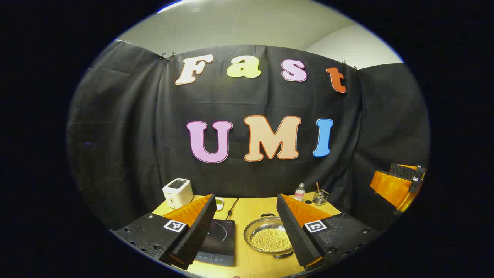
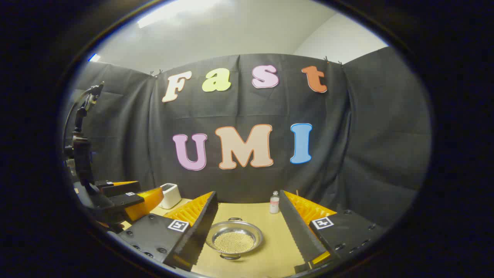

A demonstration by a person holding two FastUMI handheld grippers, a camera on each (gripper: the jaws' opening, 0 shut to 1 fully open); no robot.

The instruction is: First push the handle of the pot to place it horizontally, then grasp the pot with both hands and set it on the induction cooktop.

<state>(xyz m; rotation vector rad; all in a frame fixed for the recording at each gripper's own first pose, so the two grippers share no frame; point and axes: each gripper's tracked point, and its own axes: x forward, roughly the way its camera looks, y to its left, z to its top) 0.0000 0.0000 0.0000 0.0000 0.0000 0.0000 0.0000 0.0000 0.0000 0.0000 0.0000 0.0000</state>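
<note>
A shallow steel pot (image 1: 268,236) with small beads inside sits on the wooden table (image 1: 247,210), its two dark loop handles at the far and near sides. In the right gripper view the pot (image 2: 234,238) lies between my fingers' lines, farther off. The black induction cooktop (image 1: 219,241) lies just left of the pot. My left gripper (image 1: 245,208) is open, raised above the table's near edge. My right gripper (image 2: 247,200) is open too, also held above the table. The right gripper (image 1: 401,181) shows at the far right of the left gripper view, and the left gripper (image 2: 123,200) at the left of the right gripper view.
A white toaster (image 1: 178,192) stands at the back left. A small bottle (image 1: 300,192) and a glass with sticks (image 1: 320,197) stand at the back right. A cable (image 1: 232,206) runs from the cooktop to the back. A stand with a clamp (image 2: 81,150) rises on the left.
</note>
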